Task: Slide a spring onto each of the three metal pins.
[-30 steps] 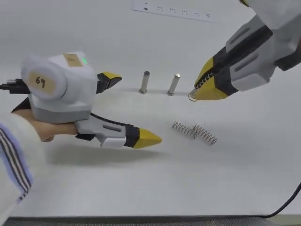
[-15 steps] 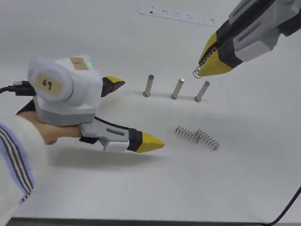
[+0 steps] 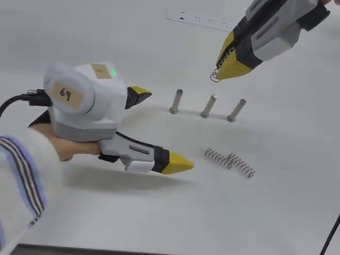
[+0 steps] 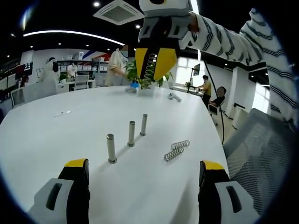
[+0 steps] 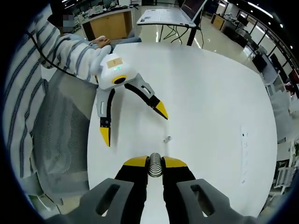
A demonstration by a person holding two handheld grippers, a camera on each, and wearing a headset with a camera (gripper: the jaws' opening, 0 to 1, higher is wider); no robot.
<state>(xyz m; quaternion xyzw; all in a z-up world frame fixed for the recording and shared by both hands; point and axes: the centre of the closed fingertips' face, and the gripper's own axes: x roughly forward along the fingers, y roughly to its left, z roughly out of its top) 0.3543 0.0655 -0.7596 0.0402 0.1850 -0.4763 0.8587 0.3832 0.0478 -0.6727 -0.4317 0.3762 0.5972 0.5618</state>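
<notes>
"69" handwritten | round tan sticker (image 3: 65, 94) | back of left gripper (image 3: 167, 129) | left of frame | small top sticker (image 3: 99, 69) illegible

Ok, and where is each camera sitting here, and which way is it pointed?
Head view: on the headset, looking forward and down at the bench; a striped sleeve, left gripper and right gripper show.
Left gripper view: on the left gripper, looking along its open jaws at three pins.
Right gripper view: on the right gripper, looking down past its held spring.
Shared: both gripper views show the other gripper.
</notes>
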